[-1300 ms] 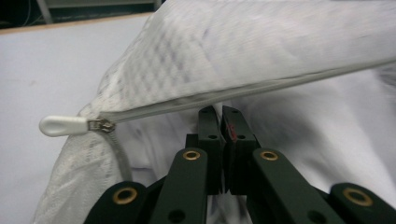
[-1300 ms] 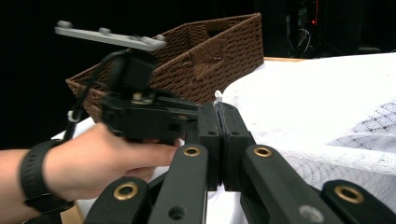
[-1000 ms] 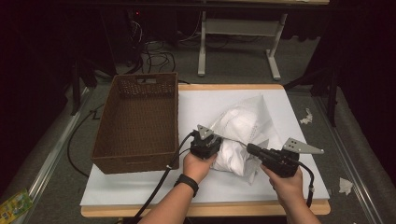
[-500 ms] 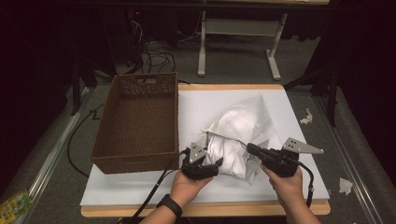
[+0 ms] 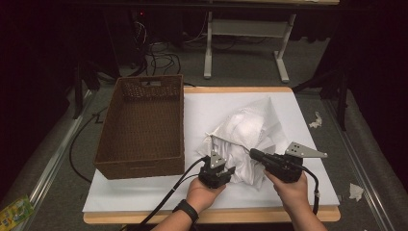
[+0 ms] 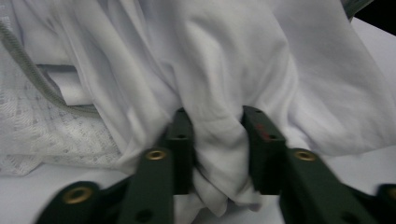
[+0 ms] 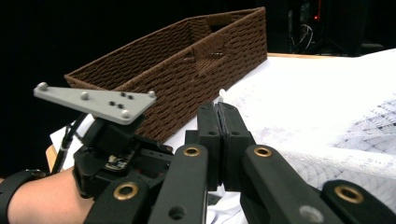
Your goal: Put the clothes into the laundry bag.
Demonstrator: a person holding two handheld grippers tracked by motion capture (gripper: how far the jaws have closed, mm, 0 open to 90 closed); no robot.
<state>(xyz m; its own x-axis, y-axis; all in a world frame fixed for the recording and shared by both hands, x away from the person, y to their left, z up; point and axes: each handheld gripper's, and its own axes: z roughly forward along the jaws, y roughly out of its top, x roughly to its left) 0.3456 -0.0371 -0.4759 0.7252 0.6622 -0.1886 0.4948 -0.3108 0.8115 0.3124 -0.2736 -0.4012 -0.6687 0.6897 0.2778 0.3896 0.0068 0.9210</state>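
A crumpled heap of white cloth (image 5: 240,132) lies on the white-covered table (image 5: 144,192): a smooth garment (image 6: 224,60) bundled with mesh fabric (image 6: 42,130). My left gripper (image 5: 229,170) is at the heap's near-left edge. Its jaws have just been closing, and in the left gripper view my left gripper (image 6: 217,119) is shut on a bunched fold of the garment. My right gripper (image 5: 252,153) points left at the heap's near side. In the right gripper view my right gripper (image 7: 218,108) has its pads together, with a small white edge of the mesh fabric (image 7: 327,116) pinched at the tips.
A deep brown wicker basket (image 5: 139,125) stands empty on the table's left half, also seen as the basket (image 7: 187,60) beyond the left gripper's grey plate (image 7: 95,100). Cables trail off the front edge. A table frame and wires sit on the floor behind.
The left gripper drew back toward the person along the heap's left side, spread its jaws, then closed them on a fold of cloth. The right gripper stayed where it was.
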